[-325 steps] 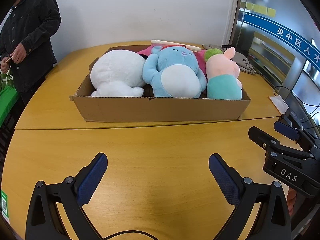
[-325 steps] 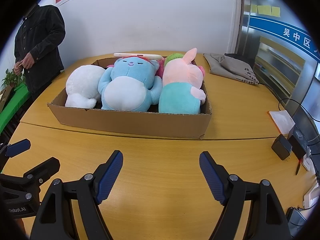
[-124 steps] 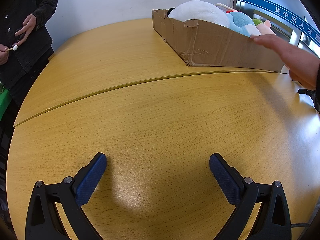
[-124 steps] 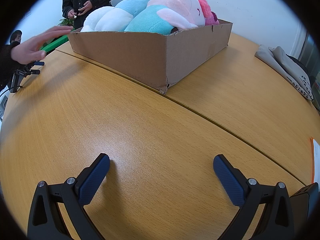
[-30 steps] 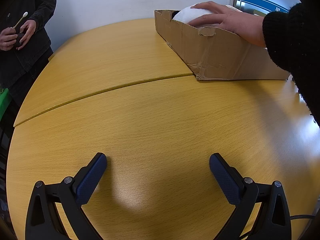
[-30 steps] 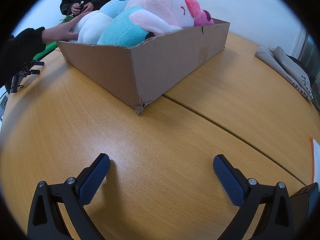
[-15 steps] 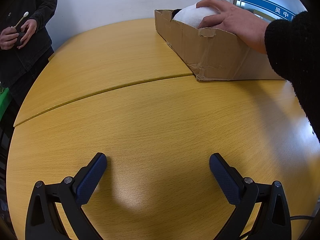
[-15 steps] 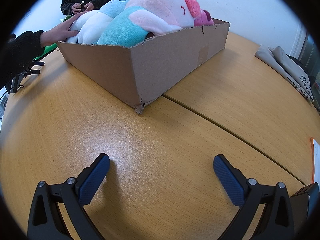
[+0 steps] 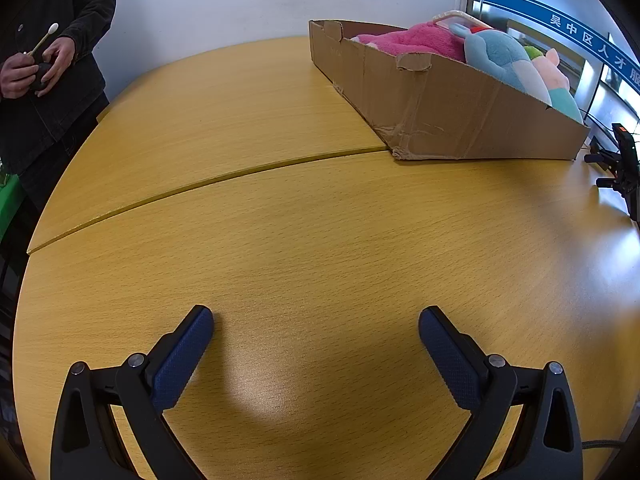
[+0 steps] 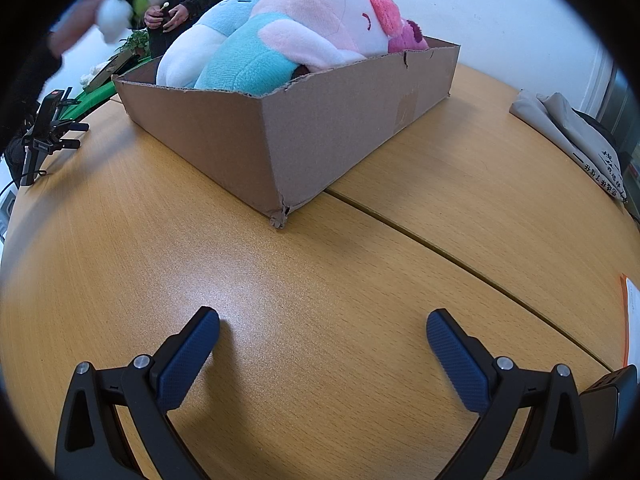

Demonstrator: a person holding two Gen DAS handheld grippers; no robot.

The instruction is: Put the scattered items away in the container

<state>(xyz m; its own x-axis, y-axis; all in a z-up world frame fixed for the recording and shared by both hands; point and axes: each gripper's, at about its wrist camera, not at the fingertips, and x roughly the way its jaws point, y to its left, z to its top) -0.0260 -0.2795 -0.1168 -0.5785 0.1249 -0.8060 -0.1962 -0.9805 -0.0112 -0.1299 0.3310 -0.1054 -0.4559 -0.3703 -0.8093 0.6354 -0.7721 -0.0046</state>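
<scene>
A cardboard box (image 9: 440, 120) stands on the yellow wooden table (image 9: 320, 220), at the upper right of the left wrist view. It holds a magenta plush (image 9: 412, 40), a blue plush (image 9: 500, 56) and a pink pig plush (image 9: 556, 76). In the right wrist view the box (image 10: 320, 120) sits ahead with the pig plush (image 10: 320, 28) on top. At that view's upper left a person's hand holds a blurred white plush (image 10: 120, 4) in the air above the box's far end. My left gripper (image 9: 316, 320) and right gripper (image 10: 322, 320) are open and empty, low over bare table.
A bystander in a dark jacket (image 9: 44, 60) stands at the table's far left edge. A black device on a stand (image 10: 44, 128) sits left of the box. A grey bag (image 10: 572, 140) and a paper (image 10: 630, 300) lie at the right. A seam crosses the table.
The hand that rested on the white plush has lifted it out of the box; hand and plush are gone from the left wrist view. Box and both grippers have not moved.
</scene>
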